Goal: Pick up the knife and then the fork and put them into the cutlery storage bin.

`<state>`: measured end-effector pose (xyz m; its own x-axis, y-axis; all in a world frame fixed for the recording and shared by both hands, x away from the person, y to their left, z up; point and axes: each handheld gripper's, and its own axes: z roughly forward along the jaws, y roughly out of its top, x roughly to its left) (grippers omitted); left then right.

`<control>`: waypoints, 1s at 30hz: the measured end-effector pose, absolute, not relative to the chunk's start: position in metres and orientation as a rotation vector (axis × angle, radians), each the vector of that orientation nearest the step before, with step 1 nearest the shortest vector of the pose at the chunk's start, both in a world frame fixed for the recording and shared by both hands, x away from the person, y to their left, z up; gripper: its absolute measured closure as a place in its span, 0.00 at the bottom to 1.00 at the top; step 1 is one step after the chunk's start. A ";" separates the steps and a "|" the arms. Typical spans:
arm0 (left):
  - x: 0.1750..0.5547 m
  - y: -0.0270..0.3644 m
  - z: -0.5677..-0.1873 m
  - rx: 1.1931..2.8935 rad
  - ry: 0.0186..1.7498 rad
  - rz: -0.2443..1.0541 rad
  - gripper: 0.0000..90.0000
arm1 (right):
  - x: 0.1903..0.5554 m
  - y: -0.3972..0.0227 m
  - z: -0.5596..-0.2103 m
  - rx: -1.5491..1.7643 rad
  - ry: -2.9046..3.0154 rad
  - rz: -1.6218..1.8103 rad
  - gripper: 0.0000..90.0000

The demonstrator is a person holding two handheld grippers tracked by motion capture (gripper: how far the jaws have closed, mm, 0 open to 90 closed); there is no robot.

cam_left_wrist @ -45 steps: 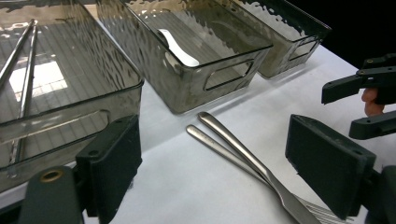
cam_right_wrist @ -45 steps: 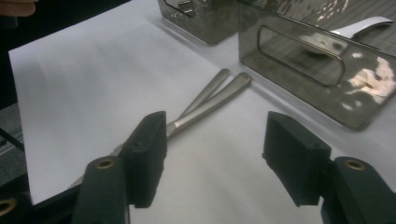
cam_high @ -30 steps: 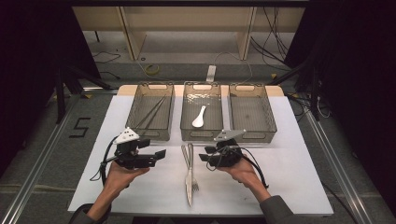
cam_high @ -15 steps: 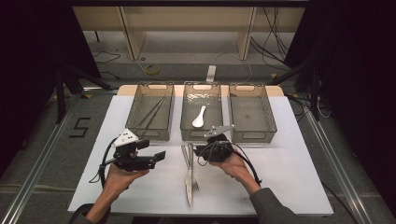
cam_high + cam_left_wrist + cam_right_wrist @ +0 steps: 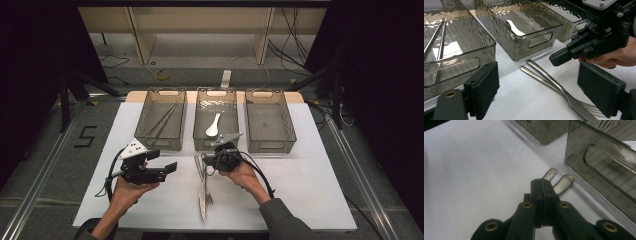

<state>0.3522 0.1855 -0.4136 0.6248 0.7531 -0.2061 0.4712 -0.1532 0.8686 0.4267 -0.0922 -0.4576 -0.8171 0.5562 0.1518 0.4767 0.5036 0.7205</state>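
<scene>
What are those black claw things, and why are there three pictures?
Those are grippers, pinching tools that a person holds, one in each hand. One picture comes from a camera up high; the other two come from small cameras riding on each gripper. The left gripper is open and holds nothing. The right gripper has just closed its jaws with nothing between them, right above the handles of a silver metal knife and a silver metal fork lying side by side on the white table. Behind them stand three smoky see-through plastic bins: the left bin has thin metal sticks, the middle bin has a white spoon, and the right bin looks empty.
</scene>
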 end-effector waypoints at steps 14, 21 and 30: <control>0.352 0.185 -0.414 1.802 0.993 0.325 0.19 | 0.438 -0.078 -0.469 0.927 2.676 1.129 1.00; 0.351 0.183 -0.414 1.815 0.983 0.327 0.19 | 0.441 -0.067 -0.469 0.869 2.704 1.086 1.00; 0.351 0.183 -0.414 1.814 0.979 0.326 0.19 | 0.448 -0.060 -0.475 0.864 2.726 1.010 1.00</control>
